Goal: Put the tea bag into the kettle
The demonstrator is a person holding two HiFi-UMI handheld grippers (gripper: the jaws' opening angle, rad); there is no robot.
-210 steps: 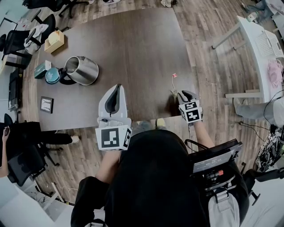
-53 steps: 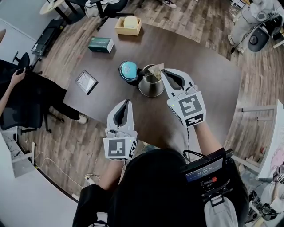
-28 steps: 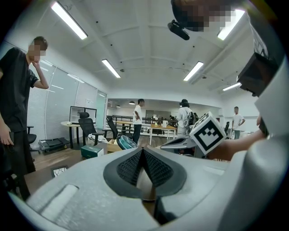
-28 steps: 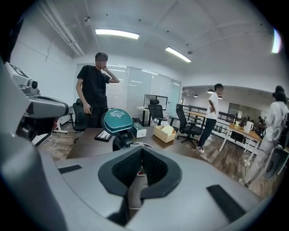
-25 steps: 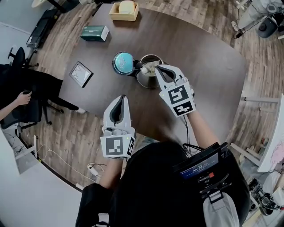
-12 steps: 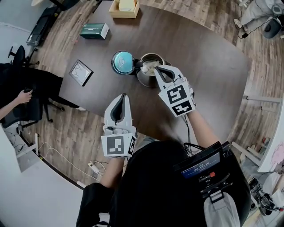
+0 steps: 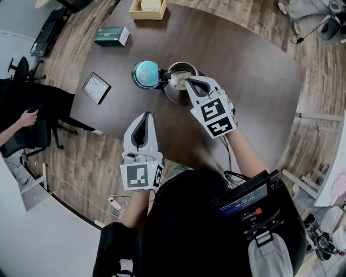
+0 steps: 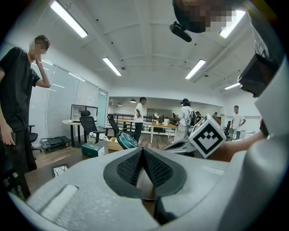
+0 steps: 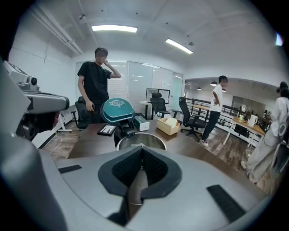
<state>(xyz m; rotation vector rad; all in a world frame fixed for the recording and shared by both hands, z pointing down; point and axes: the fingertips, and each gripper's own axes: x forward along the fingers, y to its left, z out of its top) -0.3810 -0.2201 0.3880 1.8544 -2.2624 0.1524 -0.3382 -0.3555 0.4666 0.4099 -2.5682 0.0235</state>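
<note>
right gripper [image 7: 190,82]: jaws together, over electric kettle [image 7: 172,97] mouth | tea bag [image 7: 177,81]: pale, apparently inside kettle | left gripper [image 7: 144,116]: jaws together, empty

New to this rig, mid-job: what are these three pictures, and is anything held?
No robot: a person holds a two-jaw gripper in each hand. One picture is from a head camera looking down; the others from cameras on the grippers. On the table stand an open kettle, a green box and a wooden tray. The right gripper is at the kettle's rim, the left gripper nearer the person; both have jaws together, nothing seen between. A tea bag seems to lie inside the kettle.
</note>
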